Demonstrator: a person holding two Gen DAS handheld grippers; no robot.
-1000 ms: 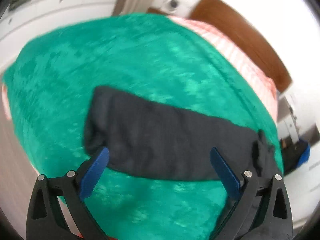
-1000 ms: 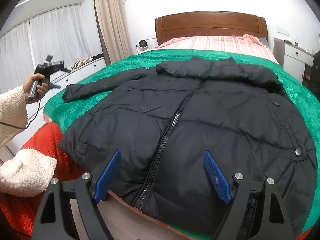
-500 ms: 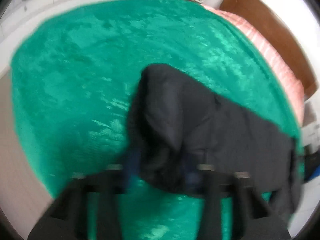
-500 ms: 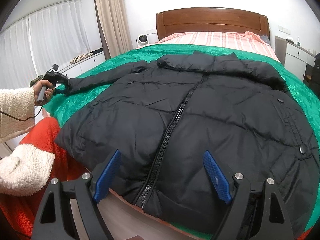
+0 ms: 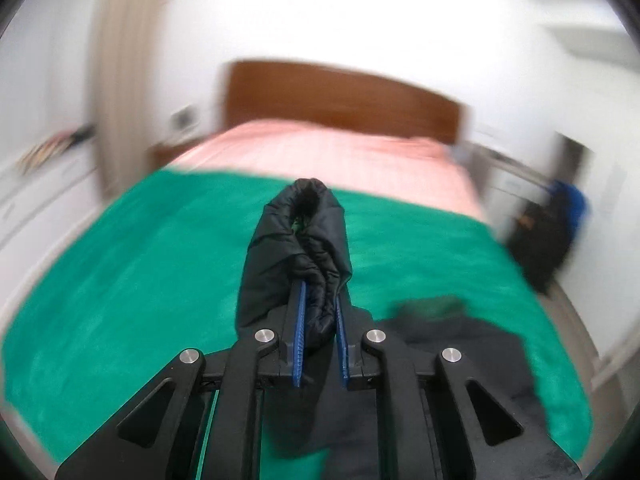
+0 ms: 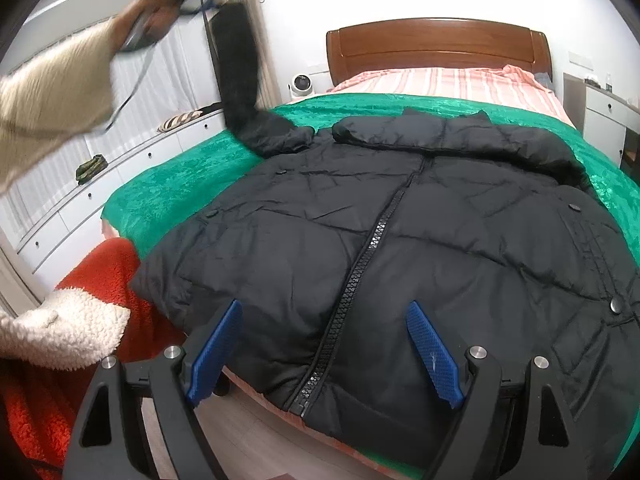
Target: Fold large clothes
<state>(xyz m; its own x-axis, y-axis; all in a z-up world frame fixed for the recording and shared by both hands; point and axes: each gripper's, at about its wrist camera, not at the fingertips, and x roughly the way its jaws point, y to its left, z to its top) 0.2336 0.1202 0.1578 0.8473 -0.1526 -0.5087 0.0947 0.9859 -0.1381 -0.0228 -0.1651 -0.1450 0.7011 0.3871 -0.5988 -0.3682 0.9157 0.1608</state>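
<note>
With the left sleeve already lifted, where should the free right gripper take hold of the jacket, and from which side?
Take the bottom hem of the black jacket, coming in low from the foot of the bed. That edge overhangs the green blanket just ahead of the open right gripper, so one pad could probably slip beneath it. The left gripper is clamped on the sleeve cuff.

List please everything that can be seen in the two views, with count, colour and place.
jacket: one, black, flat on the bed, zipper up
sleeve: one, black, lifted off the bed
blanket: one, green, under the jacket
sheet: one, pink striped, far end of the bed
headboard: one, brown wood, by the wall
drawers: one white row, left of the bed
fan: one, white, left of the headboard
left gripper: black, blue pads, shut on the sleeve
right gripper: black, blue pads, open above the jacket hem
</note>
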